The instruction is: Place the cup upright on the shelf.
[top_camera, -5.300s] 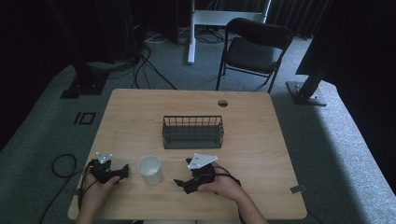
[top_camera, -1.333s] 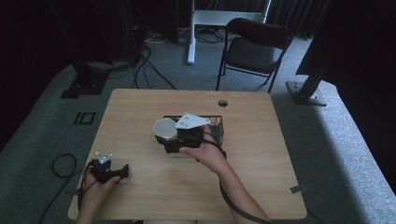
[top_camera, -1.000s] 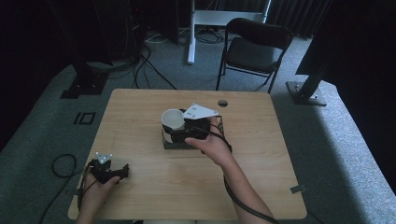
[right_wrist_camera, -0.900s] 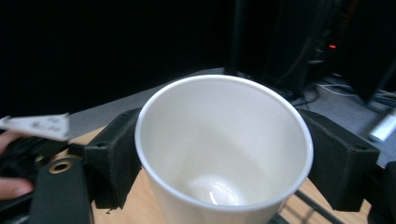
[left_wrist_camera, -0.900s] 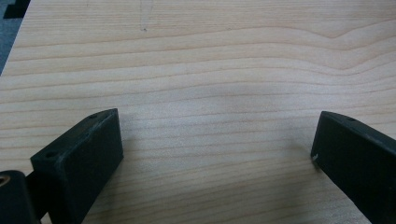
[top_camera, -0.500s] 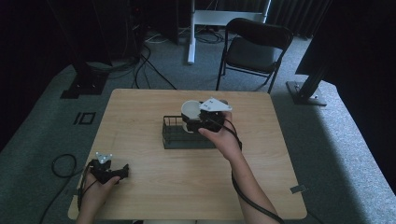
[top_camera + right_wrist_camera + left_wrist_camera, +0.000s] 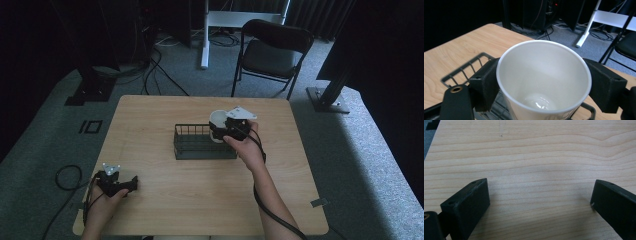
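No readable brand, label or writing on anything in view.

Right gripper (image 7: 226, 131) at centre frame in the high view, jaws clamped on white paper cup (image 7: 218, 120), one jaw each side of the cup wall just under the rim. Cup (image 7: 544, 82) upright, mouth open to the right gripper view, inside empty, glossy bottom visible. Held above the right end of black wire basket (image 7: 200, 145); cannot tell whether cup bottom touches the basket. Basket wires (image 7: 464, 68) visible below and left of the cup; no contents seen in the basket.

Left gripper (image 7: 120, 184) at lower left of the high view, resting on desk (image 7: 165, 195) near its front-left corner, well apart from the basket. Jaws spread wide, nothing between them but bare wood grain (image 7: 536, 185).

Around: black folding chair (image 7: 272, 50) upper centre-right behind the desk, cables on the grey floor (image 7: 160, 55) upper left, white stand leg (image 7: 205, 35) at top centre. Nothing between cup and basket.
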Demonstrator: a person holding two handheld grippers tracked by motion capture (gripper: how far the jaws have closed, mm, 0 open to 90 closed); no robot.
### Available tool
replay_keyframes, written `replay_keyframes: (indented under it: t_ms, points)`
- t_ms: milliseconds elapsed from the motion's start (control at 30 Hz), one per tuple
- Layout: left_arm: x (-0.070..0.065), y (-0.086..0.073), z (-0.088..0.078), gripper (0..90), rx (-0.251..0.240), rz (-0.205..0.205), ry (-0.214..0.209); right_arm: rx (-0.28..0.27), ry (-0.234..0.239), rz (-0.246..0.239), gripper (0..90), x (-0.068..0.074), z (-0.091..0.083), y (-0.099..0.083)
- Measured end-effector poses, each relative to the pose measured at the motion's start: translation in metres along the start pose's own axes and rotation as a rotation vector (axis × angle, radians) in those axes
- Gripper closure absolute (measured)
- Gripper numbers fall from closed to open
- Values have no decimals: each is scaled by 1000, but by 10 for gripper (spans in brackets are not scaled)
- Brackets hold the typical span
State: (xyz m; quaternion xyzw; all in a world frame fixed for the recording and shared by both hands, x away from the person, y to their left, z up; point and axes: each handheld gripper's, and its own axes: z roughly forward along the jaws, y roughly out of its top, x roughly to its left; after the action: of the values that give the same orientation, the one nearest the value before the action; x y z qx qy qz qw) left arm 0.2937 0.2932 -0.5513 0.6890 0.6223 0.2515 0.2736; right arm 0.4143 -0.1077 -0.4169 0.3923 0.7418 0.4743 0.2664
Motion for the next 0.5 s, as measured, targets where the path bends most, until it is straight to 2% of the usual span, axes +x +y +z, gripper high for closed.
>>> replay_keyframes:
  t_ms: [300,433,500]
  points:
    - [0,0,0,26,0,0,0,24,-26,7,195,-6,6,-16]
    - [0,0,0,26,-1,0,0,36,-32,-4,194,-7,10,-24]
    - [0,0,0,26,0,0,0,41,-32,8,194,-7,11,-27]
